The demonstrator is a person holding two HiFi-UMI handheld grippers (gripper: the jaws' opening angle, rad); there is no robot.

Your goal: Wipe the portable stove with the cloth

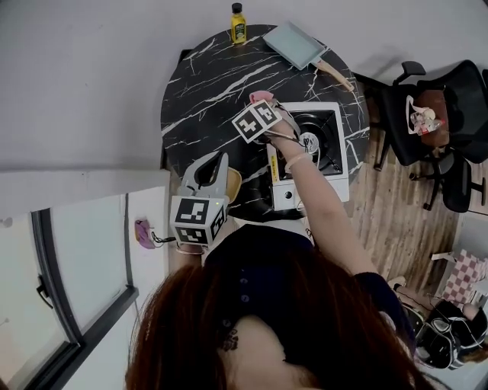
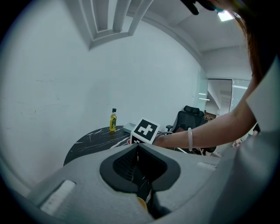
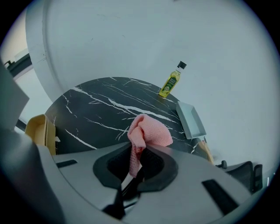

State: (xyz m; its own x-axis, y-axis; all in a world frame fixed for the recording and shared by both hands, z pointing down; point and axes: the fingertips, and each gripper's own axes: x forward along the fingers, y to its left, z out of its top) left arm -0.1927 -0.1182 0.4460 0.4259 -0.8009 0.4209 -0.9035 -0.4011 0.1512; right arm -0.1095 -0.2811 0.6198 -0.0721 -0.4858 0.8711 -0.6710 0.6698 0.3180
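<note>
The white portable stove (image 1: 335, 164) with a black burner top sits at the right side of the round black marble table (image 1: 206, 84). My right gripper (image 1: 267, 105) hovers just left of the stove's far-left corner, shut on a pink cloth (image 1: 261, 97). In the right gripper view the cloth (image 3: 146, 133) bunches up out of the gripper (image 3: 139, 152), above the table (image 3: 96, 109); the stove is outside that view. My left gripper (image 1: 220, 159) is held at the table's near edge, off the stove, with its jaws together and nothing in them (image 2: 139, 149).
A yellow oil bottle (image 1: 239, 23) stands at the table's far edge. A grey-blue rectangular pan (image 1: 297, 44) with a wooden handle lies at the far right. A tan wooden seat (image 3: 37, 131) is beside the table. Black office chairs (image 1: 442, 114) stand to the right.
</note>
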